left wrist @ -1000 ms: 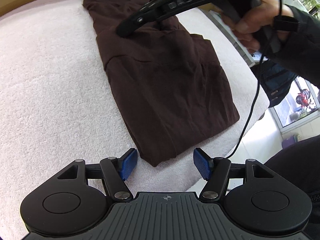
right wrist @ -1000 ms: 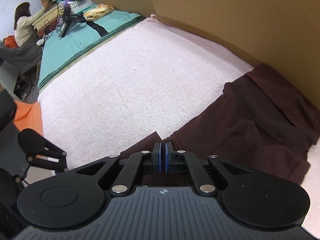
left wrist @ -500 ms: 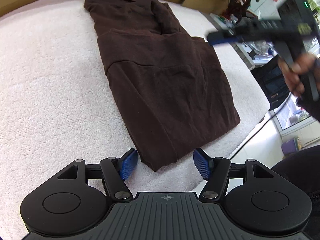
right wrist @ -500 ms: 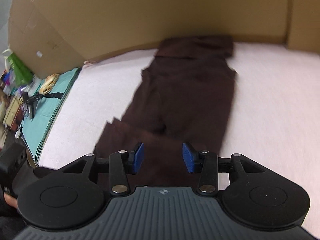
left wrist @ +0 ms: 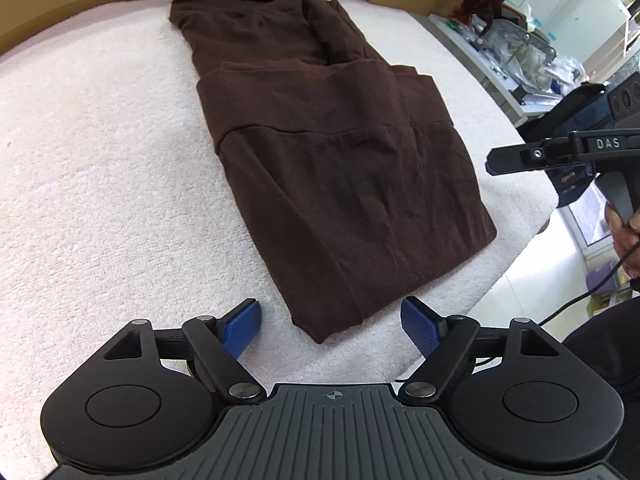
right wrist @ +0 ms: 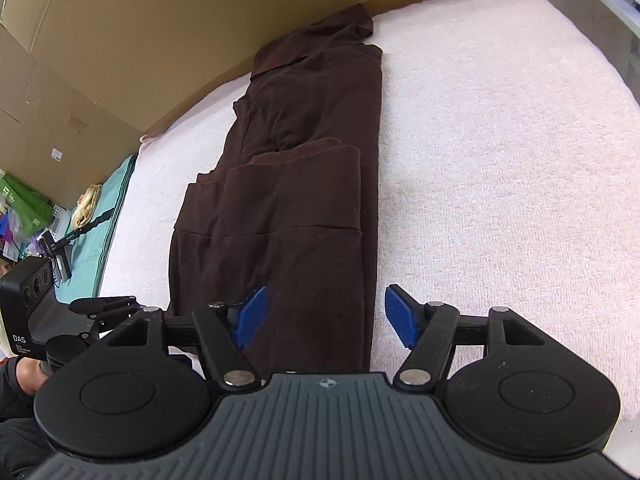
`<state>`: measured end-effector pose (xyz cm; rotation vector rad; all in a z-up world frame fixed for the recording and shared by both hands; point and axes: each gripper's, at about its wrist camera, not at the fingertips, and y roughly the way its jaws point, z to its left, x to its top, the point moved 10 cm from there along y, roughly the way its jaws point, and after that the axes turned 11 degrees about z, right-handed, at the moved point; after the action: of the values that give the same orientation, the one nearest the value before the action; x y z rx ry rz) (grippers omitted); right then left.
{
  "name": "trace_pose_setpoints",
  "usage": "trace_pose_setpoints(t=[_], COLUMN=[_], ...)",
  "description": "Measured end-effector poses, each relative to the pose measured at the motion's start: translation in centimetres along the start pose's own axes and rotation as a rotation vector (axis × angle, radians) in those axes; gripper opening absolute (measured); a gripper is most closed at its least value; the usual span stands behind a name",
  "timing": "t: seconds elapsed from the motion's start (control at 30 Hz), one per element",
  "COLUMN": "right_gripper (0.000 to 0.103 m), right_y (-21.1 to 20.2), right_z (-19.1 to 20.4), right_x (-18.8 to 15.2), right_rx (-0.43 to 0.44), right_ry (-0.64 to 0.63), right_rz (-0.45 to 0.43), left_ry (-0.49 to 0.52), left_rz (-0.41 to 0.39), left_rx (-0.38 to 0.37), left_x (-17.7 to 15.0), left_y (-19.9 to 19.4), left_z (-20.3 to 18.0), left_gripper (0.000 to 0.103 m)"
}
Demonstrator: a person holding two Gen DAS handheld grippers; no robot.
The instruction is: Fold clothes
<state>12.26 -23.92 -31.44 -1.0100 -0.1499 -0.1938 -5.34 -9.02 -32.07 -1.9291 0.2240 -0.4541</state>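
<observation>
A dark brown garment (left wrist: 332, 152) lies folded into a long strip on the pale pink towel surface (left wrist: 100, 168). My left gripper (left wrist: 331, 326) hovers over the near corner of the garment; its jaws are opening and the blue pads touch nothing. My right gripper (right wrist: 325, 318) hangs above the near end of the same garment (right wrist: 288, 200), jaws opening, with cloth below them but not pinched. In the left wrist view the right gripper (left wrist: 496, 158) juts in at the right edge, held by a hand (left wrist: 626, 236).
A cardboard wall (right wrist: 160, 40) stands behind the towel surface. A teal mat (right wrist: 108, 216) with a cloth and a tripod lies beyond on the left. Cluttered shelves (left wrist: 520, 52) and floor sit past the right edge. A cable (left wrist: 592, 292) hangs from the right gripper.
The right gripper let go of the cloth, opened, rolled and swung from over the garment's far part to its near right end. The left gripper's jaws spread a little wider.
</observation>
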Motion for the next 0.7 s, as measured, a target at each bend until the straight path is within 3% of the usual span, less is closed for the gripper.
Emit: trace_pose_setpoints(t=[0.23,0.43,0.7], right_gripper=[0.077,0.077,0.076], right_y=[-0.7,-1.6,-0.9], right_z=[-0.5,-1.9,-1.2], right_x=[-0.5,-1.2,-2.2], right_rx=[-0.001,-0.003,-0.016], right_ry=[0.021,0.059,-0.019], right_rz=[-0.034,-0.065,-0.018], left_ry=[-0.045,-0.051,-0.010], left_rz=[-0.027,-0.044,-0.027], left_rx=[0.034,0.042,0.064], left_x=[-0.1,-0.2,-0.7], left_y=[-0.8,-0.8,0.0], left_z=[0.9,0.1,-1.1], left_gripper=[0.095,0.095,0.095])
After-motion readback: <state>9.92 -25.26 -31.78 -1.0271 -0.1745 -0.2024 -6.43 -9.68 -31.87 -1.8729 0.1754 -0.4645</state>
